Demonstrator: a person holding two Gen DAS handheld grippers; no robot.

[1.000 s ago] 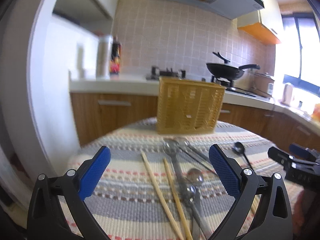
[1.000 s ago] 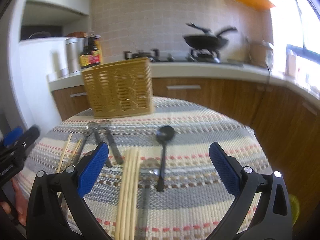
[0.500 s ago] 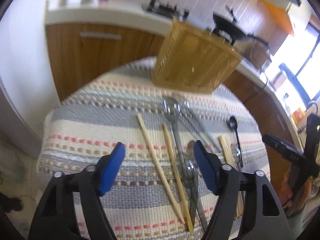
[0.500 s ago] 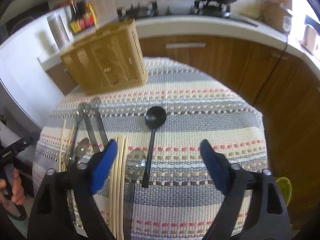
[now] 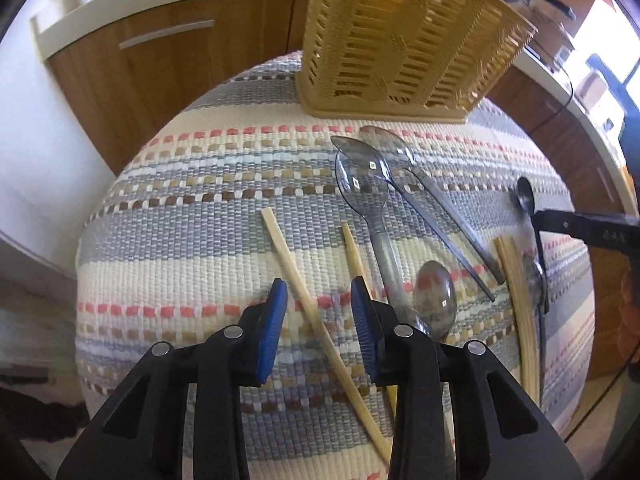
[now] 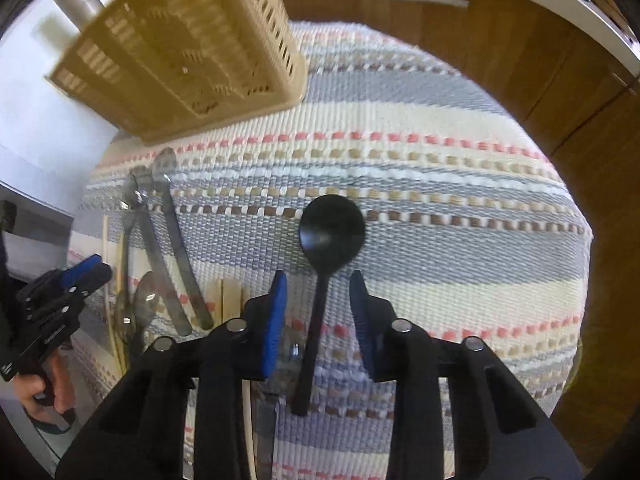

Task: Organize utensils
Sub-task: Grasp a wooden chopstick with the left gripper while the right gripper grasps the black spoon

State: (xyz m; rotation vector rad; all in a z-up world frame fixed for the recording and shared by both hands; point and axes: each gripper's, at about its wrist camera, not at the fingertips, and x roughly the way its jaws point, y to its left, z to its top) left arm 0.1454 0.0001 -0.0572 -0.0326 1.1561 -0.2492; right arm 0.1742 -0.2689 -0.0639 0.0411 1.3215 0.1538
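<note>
The left gripper [image 5: 319, 312], jaws just narrowed but gripping nothing, straddles a pale chopstick [image 5: 304, 292] lying in front of the yellow basket [image 5: 400, 36]; it looks light, stiff and thin, best pinched mid-shaft. The right gripper [image 6: 318, 304], likewise half-closed and holding nothing, brackets the black spoon [image 6: 326, 252], a slim, probably slippery plastic handle in front of that basket.
</note>
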